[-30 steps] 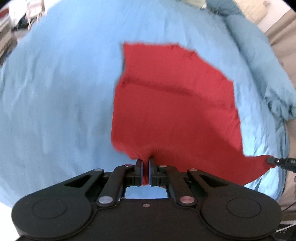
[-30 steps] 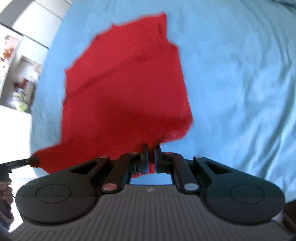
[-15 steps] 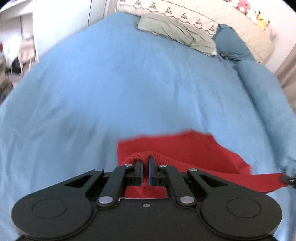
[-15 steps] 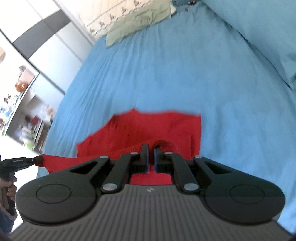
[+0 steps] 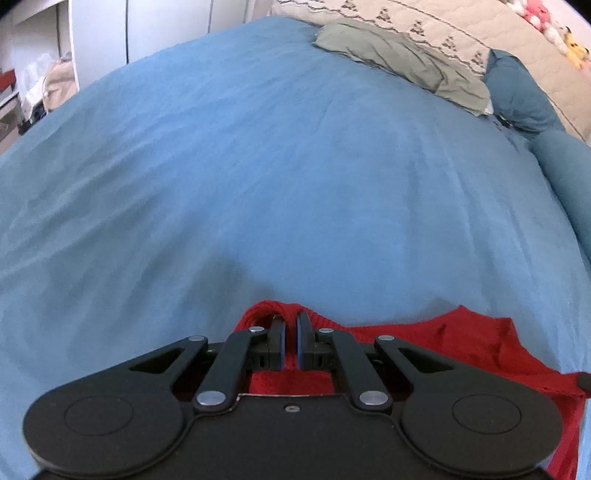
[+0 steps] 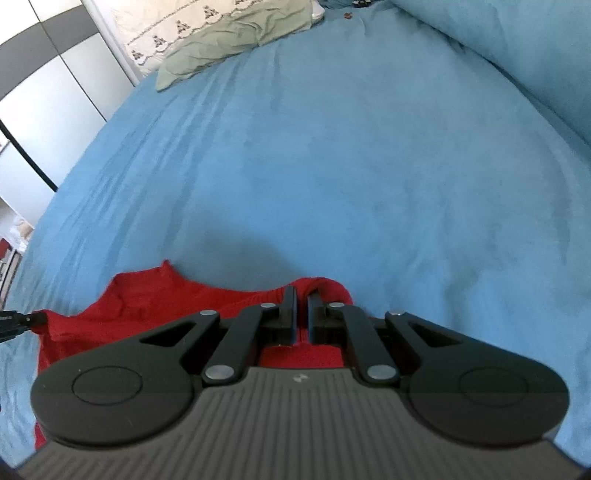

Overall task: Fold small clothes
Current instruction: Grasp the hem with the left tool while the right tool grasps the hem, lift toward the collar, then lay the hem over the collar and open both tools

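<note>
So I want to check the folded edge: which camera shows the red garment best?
The right wrist view: the red garment spreads left of the right gripper, its far edge and a raised corner visible on the blue bedsheet. The left wrist view shows less: a bunched bit at the left gripper and a strip at the right.

Red garment (image 5: 461, 343) no longer seen spread across the blue bedspread (image 5: 295, 166): a second ago it filled the middle of both wrist views, half a second ago it was cut to a band above the jaws, now only a bunched edge is left at the bottom of each view. Cloth is doubled over, with a rolled fold humped around the left gripper (image 5: 290, 334) and the right gripper (image 6: 302, 314). View has been tilted up: far end of the bed, the grey-green cloth (image 5: 402, 62) and the patterned quilt (image 5: 443, 26) are now brought into frame. Wardrobe doors (image 6: 55, 96) are now shown in the right view.
</note>
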`<state>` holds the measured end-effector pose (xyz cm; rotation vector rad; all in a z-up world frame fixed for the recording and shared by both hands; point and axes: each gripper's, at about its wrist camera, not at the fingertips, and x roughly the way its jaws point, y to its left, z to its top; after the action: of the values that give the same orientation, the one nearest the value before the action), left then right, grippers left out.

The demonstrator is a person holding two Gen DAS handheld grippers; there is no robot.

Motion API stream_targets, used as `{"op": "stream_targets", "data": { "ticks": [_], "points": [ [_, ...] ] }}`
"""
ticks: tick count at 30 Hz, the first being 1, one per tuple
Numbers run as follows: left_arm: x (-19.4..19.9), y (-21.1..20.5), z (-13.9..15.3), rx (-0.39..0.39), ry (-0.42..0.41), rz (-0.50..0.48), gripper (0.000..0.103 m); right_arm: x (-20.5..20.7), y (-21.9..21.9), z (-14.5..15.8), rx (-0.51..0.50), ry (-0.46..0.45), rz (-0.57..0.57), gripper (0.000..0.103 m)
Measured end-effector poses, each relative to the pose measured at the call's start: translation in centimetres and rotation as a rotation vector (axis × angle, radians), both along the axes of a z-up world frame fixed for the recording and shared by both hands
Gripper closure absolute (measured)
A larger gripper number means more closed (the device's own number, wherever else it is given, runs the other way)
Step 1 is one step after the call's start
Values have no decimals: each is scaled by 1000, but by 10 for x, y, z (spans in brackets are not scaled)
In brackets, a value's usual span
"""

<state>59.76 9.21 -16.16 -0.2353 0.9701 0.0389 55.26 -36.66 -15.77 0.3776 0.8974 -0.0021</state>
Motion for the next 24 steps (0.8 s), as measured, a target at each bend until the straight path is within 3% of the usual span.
{"op": "stream_targets", "data": {
  "ticks": [8, 10, 11, 12, 13, 14, 15, 17, 24],
  "points": [
    [13, -9, -9, 29, -22, 50, 92, 11, 5, -22, -11, -21, -54, 82],
    [10, -10, -1, 35, -55, 56, 66, 10, 8, -20, -33, -44, -59, 77],
    [8, -12, 4, 45, -77, 57, 35, 9, 9, -17, -36, -62, -58, 72],
    [5, -14, 11, 65, -100, 59, 12, 10, 10, -16, -39, -68, -64, 53],
    [-1, -17, 20, 96, -129, 59, 7, 9, 12, -12, -53, -82, -63, 38],
    [-8, -19, 27, 119, -163, 54, 5, 7, 16, -6, -83, -103, -67, 17],
    [-15, -22, 34, 139, -192, 38, 4, 2, 19, 1, -111, -139, -62, 8],
    [-28, -30, 43, 162, -201, -4, 0, -9, 28, 17, -136, -201, -29, 4],
    [-86, -75, 20, 244, -51, -218, 0, -51, 84, 31, -236, -186, 132, 3]
  ]
}}
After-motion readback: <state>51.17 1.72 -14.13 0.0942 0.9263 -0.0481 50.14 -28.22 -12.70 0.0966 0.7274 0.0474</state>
